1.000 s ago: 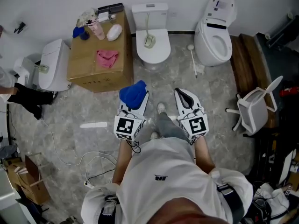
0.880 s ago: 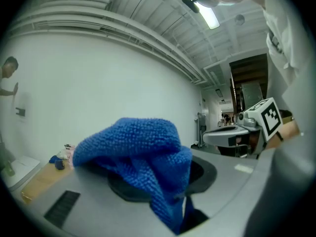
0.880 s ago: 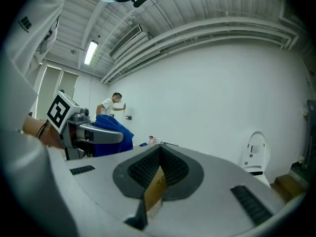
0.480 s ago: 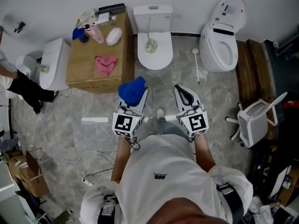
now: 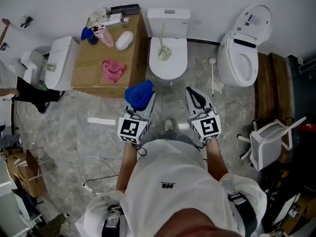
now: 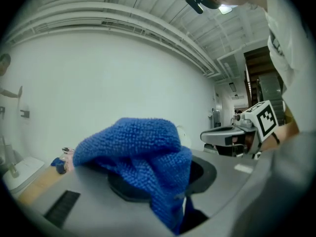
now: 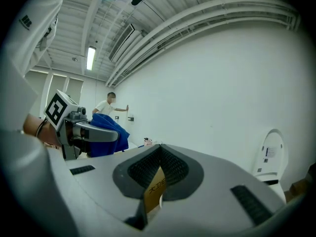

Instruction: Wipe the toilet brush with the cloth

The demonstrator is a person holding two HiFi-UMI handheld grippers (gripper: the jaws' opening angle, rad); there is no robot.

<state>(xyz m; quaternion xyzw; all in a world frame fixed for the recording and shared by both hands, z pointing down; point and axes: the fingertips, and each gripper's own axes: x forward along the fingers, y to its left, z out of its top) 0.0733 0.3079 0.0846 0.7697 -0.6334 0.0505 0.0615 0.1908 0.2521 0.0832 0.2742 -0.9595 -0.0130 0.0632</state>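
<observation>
My left gripper is shut on a bunched blue cloth, which drapes over its jaws and hides the tips. To its right my right gripper is shut with nothing held; a small tan label shows behind its tips. Both point level towards the middle toilet. A white toilet brush lies on the floor between the middle and right toilets, ahead and right of my right gripper. Another brush-like thing rests on the middle toilet.
A cardboard box at the left carries a pink cloth, bottles and small items. A toilet with its lid up stands right, another toilet left. A white chair is at the right. Cables trail on the floor. A person stands at the left edge.
Both grippers have moved forward together towards the middle toilet, which now sits nearer in the head view. The blue cloth stays in the left gripper; the right stays shut.
</observation>
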